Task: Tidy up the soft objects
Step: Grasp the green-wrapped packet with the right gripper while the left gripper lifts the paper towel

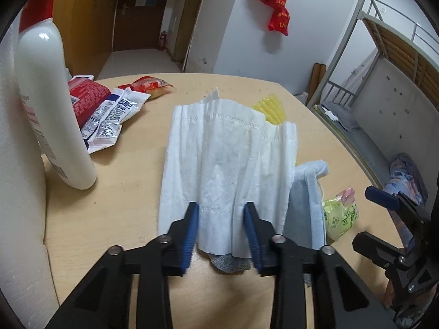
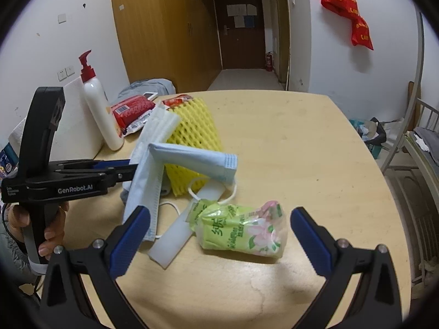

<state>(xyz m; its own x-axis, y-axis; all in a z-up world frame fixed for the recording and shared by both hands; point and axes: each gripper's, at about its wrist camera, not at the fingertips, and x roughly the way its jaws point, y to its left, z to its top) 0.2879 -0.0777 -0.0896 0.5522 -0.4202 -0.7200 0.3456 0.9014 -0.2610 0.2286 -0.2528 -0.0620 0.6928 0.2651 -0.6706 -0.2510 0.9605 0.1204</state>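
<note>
Here white tissue (image 1: 219,164) lies between parted left tongs (image 1: 221,235).

white walls (image 2: 315,41) | wooden wardrobe (image 2: 153,27) | dark door (image 2: 238,27) | metal bunk bed (image 1: 384,63)

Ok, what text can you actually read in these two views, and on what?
"GenRobot.AI": side of the left gripper.
Green tissue pack: printed characters, blurred.
Red bag on the wall: yellow print, unreadable.
Red packet, white wrapper, pump bottle: print too small.

"genrobot.ai" printed on left gripper (image 2: 129,171) body
</note>
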